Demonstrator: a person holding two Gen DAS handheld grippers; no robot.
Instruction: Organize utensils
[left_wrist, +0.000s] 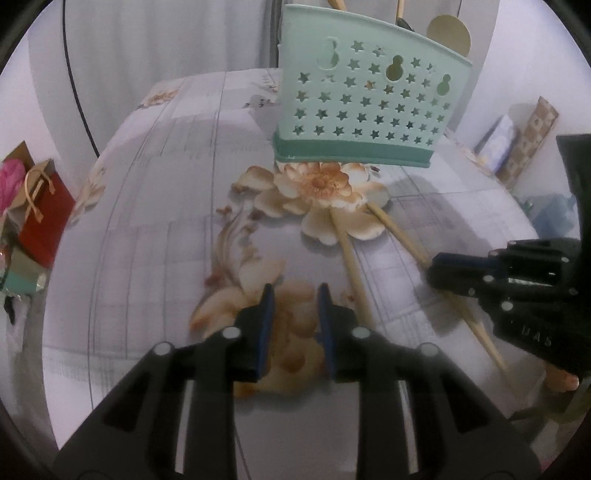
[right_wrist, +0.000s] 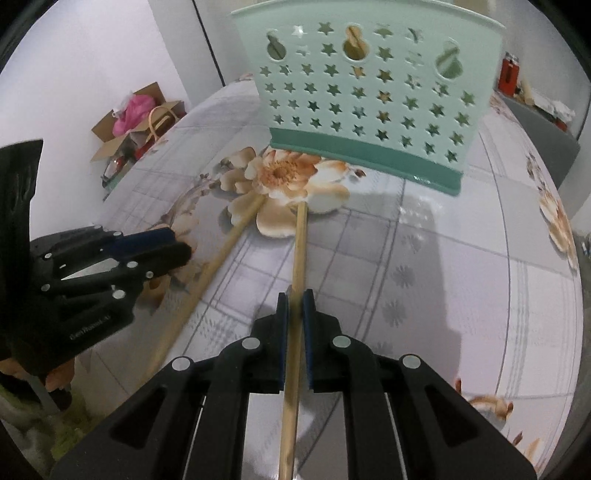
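Note:
A mint-green utensil holder (left_wrist: 369, 107) (right_wrist: 369, 92) with star-shaped holes stands upright at the far side of the flowered table; wooden utensils (left_wrist: 448, 35) stick out of its top. Two wooden sticks lie in front of it. My right gripper (right_wrist: 295, 299) (left_wrist: 443, 266) is shut on the right stick (right_wrist: 297, 251) (left_wrist: 399, 232), which runs between its pads toward the holder. The left stick (left_wrist: 349, 266) (right_wrist: 218, 258) rests on the cloth. My left gripper (left_wrist: 295, 295) (right_wrist: 177, 243) is open with nothing between its fingers, just left of that stick.
The tablecloth (left_wrist: 155, 229) covers a rounded table whose edge drops off at the left. Beyond it sit a red gift bag (left_wrist: 44, 210) and a cardboard box (right_wrist: 122, 125) of things. Boxes (left_wrist: 517, 140) stand at the right; a red item (right_wrist: 509, 74) sits behind the holder.

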